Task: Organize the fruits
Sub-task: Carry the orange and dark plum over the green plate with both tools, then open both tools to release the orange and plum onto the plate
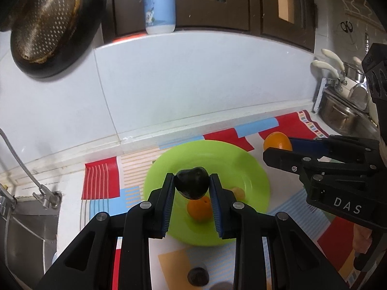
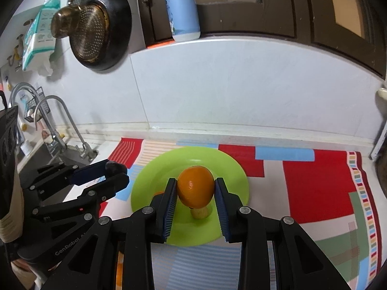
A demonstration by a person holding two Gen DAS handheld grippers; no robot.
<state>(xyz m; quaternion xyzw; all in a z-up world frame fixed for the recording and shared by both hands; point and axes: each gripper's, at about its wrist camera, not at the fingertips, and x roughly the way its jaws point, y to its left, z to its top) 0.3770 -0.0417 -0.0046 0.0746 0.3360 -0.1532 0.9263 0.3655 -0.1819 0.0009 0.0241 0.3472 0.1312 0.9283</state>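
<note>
My left gripper [image 1: 192, 183] is shut on a dark plum [image 1: 191, 182] and holds it above the green plate [image 1: 251, 169]. On the plate lie an orange [image 1: 199, 209] and a small yellow fruit [image 1: 238, 192]. My right gripper [image 2: 196, 188] is shut on another orange [image 2: 196, 186] above the same plate [image 2: 232, 169]; the yellow fruit [image 2: 200, 212] shows under it. The right gripper [image 1: 278, 148] and its orange [image 1: 277, 141] also show in the left wrist view. The left gripper [image 2: 116, 169] with the plum [image 2: 116, 166] shows in the right wrist view. A second dark plum [image 1: 198, 276] lies on the mat in front of the plate.
A patterned mat [image 2: 314, 188] covers the counter. A sink with taps [image 2: 48, 120] is at the left. Pots [image 1: 343, 111] stand at the right. A pan with a strainer [image 2: 96, 31] hangs on the tiled wall. A blue bottle [image 2: 182, 12] stands on the ledge.
</note>
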